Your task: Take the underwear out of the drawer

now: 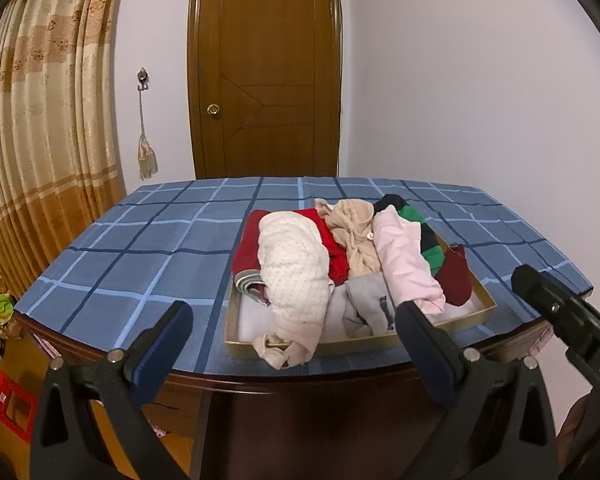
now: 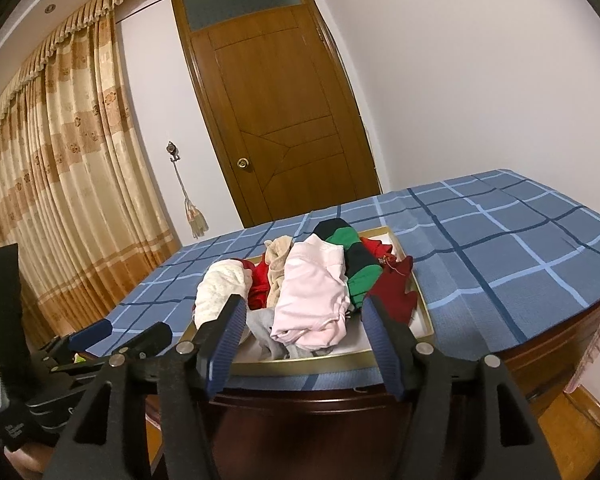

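A shallow gold-rimmed drawer tray (image 1: pixel 485 309) (image 2: pixel 296 365) lies on the blue checked table, heaped with clothes: a cream dotted garment (image 1: pixel 296 272) (image 2: pixel 220 284), pink underwear (image 1: pixel 408 264) (image 2: pixel 316 296), red cloth (image 1: pixel 256 240), beige cloth (image 1: pixel 356 232), grey cloth (image 1: pixel 368 304), green-and-black socks (image 1: pixel 424 232) (image 2: pixel 352 256) and dark red cloth (image 1: pixel 456 276) (image 2: pixel 396 288). My left gripper (image 1: pixel 296 316) is open and empty, in front of the tray's near edge. My right gripper (image 2: pixel 304 312) is open and empty, its fingers framing the pink underwear from the near side.
The blue checked tablecloth (image 1: pixel 140 248) (image 2: pixel 520 248) covers a dark wooden table. A wooden door (image 1: pixel 264 72) and a white wall stand behind, a beige curtain (image 1: pixel 40 140) at left. A red box (image 1: pixel 4 400) sits on the floor at left. The right gripper shows in the left view (image 1: pixel 556 312).
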